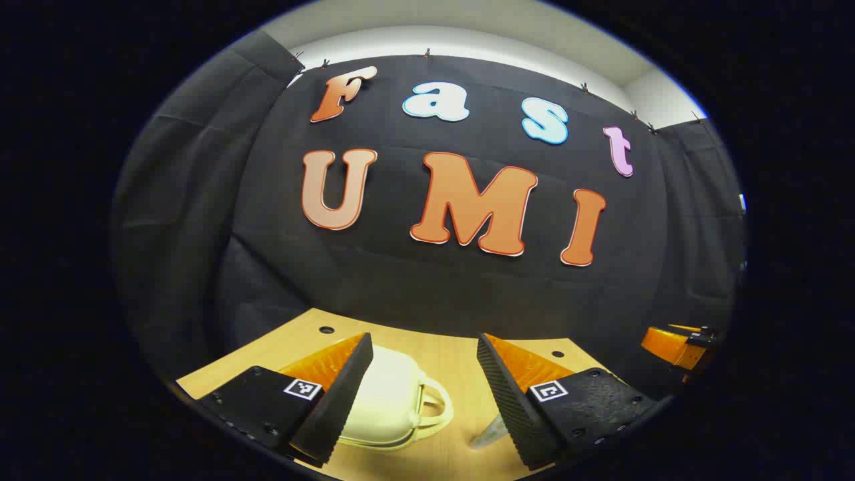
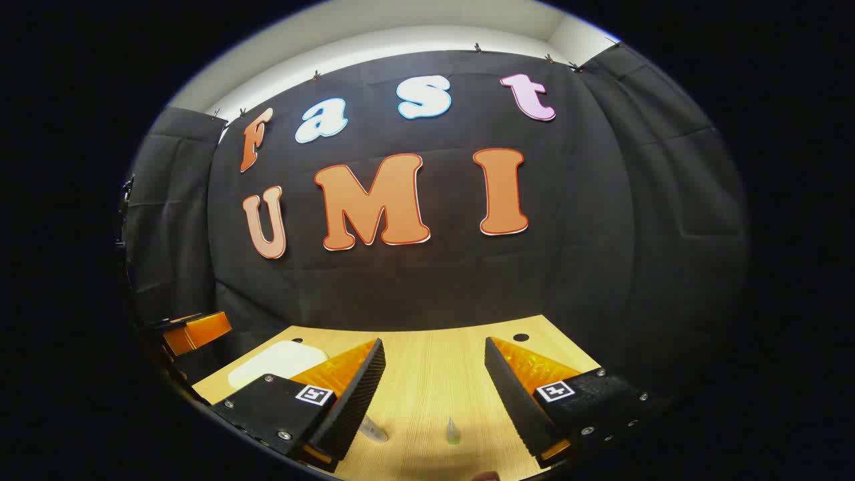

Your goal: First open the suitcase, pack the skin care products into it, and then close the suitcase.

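Opening comes first, and you have not started it: the suitcase point(image 1: 391, 401) lies shut on the tabletop point(image 1: 454, 361), its handle toward 3 o'clock in the left gripper view, just ahead of your left gripper point(image 1: 424, 394). Its fingers stand wide apart with nothing between them. Your right gripper point(image 2: 434, 401) is likewise spread wide and empty, hovering over bare wood. In the right gripper view two small skin care items, a tube point(image 2: 373, 429) at 7 o'clock and a tiny bottle point(image 2: 453, 433) at 6 o'clock, lie on the tabletop near its fingers, while the suitcase sits off at 9 o'clock. Next, I'd judge, bring the left fingers down to the lid's edge and lift; where the latch sits I cannot tell.
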{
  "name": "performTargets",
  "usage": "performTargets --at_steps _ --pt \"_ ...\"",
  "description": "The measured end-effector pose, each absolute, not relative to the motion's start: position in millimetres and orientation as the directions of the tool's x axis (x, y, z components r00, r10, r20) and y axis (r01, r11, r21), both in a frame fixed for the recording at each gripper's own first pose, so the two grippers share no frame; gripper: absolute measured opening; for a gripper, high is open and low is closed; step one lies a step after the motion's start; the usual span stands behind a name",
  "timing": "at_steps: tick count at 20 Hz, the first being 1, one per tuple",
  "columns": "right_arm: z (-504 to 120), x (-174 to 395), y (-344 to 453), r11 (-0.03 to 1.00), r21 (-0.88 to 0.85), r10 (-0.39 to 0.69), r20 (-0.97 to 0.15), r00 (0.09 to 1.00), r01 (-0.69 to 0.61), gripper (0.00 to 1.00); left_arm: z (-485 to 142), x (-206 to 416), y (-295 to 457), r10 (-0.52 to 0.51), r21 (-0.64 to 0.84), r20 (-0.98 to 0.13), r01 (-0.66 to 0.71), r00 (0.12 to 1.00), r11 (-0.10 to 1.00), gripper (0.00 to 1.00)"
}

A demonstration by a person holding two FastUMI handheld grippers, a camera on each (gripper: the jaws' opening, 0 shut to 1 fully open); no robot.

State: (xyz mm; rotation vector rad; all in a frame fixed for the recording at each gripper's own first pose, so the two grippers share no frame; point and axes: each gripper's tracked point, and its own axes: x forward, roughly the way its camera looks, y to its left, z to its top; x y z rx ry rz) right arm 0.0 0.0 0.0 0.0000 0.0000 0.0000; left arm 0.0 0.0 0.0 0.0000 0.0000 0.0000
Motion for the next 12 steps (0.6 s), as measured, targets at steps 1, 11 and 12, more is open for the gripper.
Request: performTargets --at_steps 1,11,12 --pt "2 3 -1 1.0 0.0 0.009 -0.003 1.0 -0.009 0.95 -1 3 -2 0.005 -0.006 0.001 -0.005 1.0 1.0 0.97" --pt "9 39 -26 0.996 -0.037 0.075 -0.02 0.997 -0.076 0.95 1 15 -4 0.117 0.084 0.021 -0.118 0.993 0.989 0.97" --pt "7 41 -28 0.996 -0.051 0.078 -0.02 0.997 -0.078 0.95 0 16 -3 0.126 0.074 0.018 -0.127 0.992 0.989 0.97"
